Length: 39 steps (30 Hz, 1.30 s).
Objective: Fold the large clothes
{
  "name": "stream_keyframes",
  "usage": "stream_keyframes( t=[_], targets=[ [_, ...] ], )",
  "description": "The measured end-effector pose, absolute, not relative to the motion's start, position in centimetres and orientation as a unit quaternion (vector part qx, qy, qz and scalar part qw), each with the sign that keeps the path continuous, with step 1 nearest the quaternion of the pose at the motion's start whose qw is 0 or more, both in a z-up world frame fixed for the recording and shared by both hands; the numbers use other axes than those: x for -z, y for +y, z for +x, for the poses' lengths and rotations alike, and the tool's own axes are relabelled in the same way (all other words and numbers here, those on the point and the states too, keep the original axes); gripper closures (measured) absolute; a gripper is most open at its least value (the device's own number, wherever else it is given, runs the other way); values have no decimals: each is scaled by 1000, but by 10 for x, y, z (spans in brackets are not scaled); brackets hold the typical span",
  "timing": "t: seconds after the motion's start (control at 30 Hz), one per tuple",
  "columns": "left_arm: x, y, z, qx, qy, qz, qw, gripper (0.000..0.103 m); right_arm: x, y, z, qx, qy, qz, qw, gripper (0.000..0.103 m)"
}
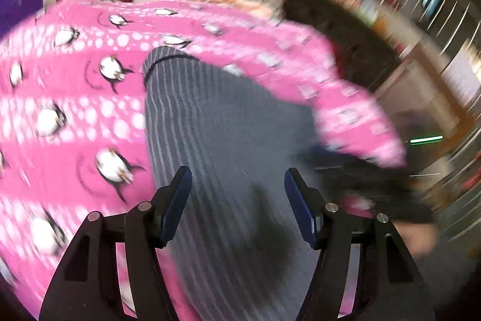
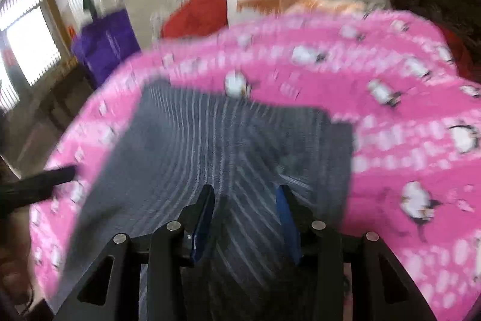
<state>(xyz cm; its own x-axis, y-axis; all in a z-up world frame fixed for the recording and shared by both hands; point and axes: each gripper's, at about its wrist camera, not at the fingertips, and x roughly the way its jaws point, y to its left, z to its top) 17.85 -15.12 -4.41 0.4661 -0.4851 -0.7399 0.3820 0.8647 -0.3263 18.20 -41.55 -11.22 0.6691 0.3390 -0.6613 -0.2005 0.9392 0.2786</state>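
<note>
The grey striped garment [image 1: 216, 134] lay flat on a pink penguin-print blanket [image 1: 75, 98], apparently already folded into a narrow panel, with cushions beyond it. Both grippers hung over its near end: the left gripper [image 1: 237, 179] had its jaws standing wide with nothing between them, and the right gripper [image 2: 245, 194] had its jaws parted more narrowly, also clear of the cloth as far as the blur allowed. The step in hand seemed to be taking a fresh hold for the next fold. To do it well, each gripper should pinch all the layers at a near corner, lift evenly, and carry the edge squarely onto the far hem [image 1: 168, 59] without dragging the blanket.
</note>
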Motion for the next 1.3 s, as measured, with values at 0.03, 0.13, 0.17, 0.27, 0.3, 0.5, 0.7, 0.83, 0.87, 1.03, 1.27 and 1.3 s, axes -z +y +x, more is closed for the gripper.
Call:
stream_keyframes(
  t=[0.03, 0.13, 0.17, 0.27, 0.3, 0.5, 0.7, 0.83, 0.87, 1.03, 1.27, 1.3],
  targets=[
    [59, -157, 183, 250, 470, -39, 845, 40, 100, -424, 170, -149, 357, 94, 918, 62],
    [86, -172, 175, 237, 464, 19, 853, 40, 86, -425, 144, -184, 338, 67, 921, 62],
    [86, -172, 173, 234, 461, 20, 855, 40, 93, -419, 141, -208, 355, 53, 910, 62],
    [85, -170, 177, 235, 469, 9, 851, 40, 142, -407, 147, -210, 434, -5, 876, 59],
    [80, -170, 173, 235, 470, 9, 851, 41, 142, -417, 147, -214, 422, 39, 880, 59],
    [54, -121, 166, 254, 439, -83, 858, 23, 108, -466, 122, -167, 368, 145, 903, 23],
    [99, -103, 167, 252, 470, -141, 834, 18, 159, -462, 140, -247, 438, 261, 824, 20],
    [99, -122, 157, 285, 464, -97, 833, 5, 177, -469, 158, -270, 431, 300, 807, 22],
    [100, -126, 158, 287, 463, -89, 834, 4, 174, -469, 165, -276, 425, 297, 809, 37],
    [98, -135, 160, 281, 452, -74, 843, 12, 167, -439, 187, -274, 408, 170, 854, 58],
    [83, -142, 148, 245, 393, -69, 883, 72, 162, -425, 176, -255, 399, 157, 866, 65],
    [79, -139, 148, 245, 386, -70, 887, 73, 161, -424, 175, -254, 401, 169, 864, 65]
  ],
)
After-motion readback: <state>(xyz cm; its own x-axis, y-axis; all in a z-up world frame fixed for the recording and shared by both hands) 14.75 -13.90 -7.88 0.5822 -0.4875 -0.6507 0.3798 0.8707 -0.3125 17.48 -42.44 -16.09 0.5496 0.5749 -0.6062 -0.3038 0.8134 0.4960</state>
